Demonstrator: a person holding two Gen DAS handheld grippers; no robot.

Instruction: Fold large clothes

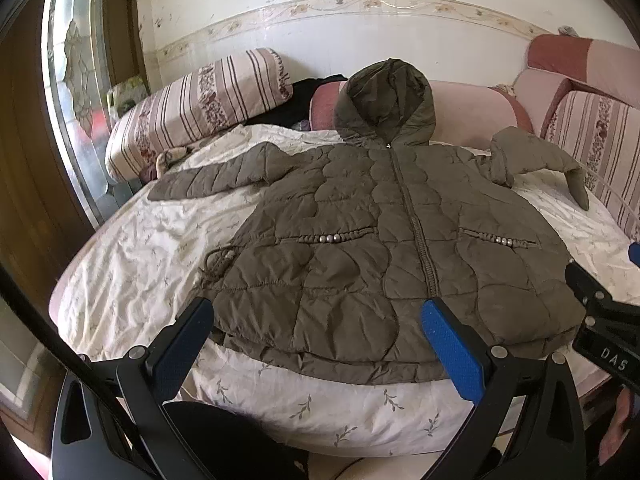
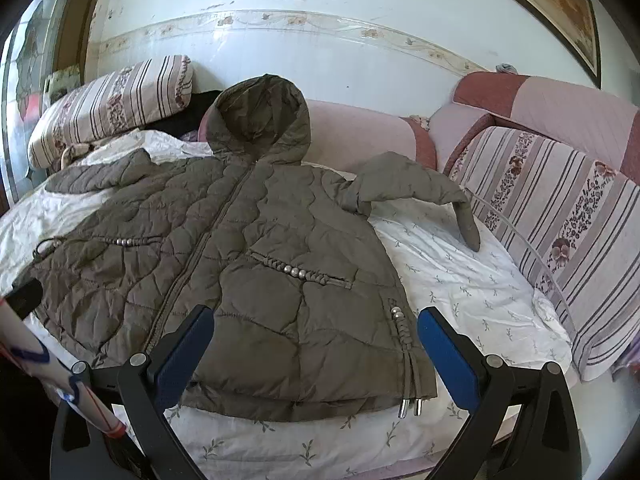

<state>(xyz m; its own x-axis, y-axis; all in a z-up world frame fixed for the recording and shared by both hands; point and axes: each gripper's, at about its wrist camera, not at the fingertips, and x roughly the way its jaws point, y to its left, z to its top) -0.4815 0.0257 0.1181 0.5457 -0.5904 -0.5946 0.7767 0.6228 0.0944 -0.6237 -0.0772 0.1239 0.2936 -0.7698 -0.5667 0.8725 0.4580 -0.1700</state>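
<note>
An olive quilted hooded jacket [image 1: 380,240] lies front up and zipped on a white bed sheet [image 1: 140,264], hood toward the wall, left sleeve stretched out, right sleeve [image 1: 536,160] bent. It also shows in the right wrist view [image 2: 240,264]. My left gripper [image 1: 316,320] is open and empty, hovering over the jacket's near hem, left of the zip. My right gripper [image 2: 316,328] is open and empty above the hem's right corner with its drawcord ends [image 2: 410,406]. The right gripper's body [image 1: 604,320] shows at the right edge of the left wrist view.
Striped bolster pillows lie at the back left [image 1: 200,104] and along the right side [image 2: 560,232]. Pink cushions [image 2: 360,132] line the wall behind the hood. A wooden and glass door [image 1: 76,92] stands at the left. The sheet [image 2: 460,280] covers the bed.
</note>
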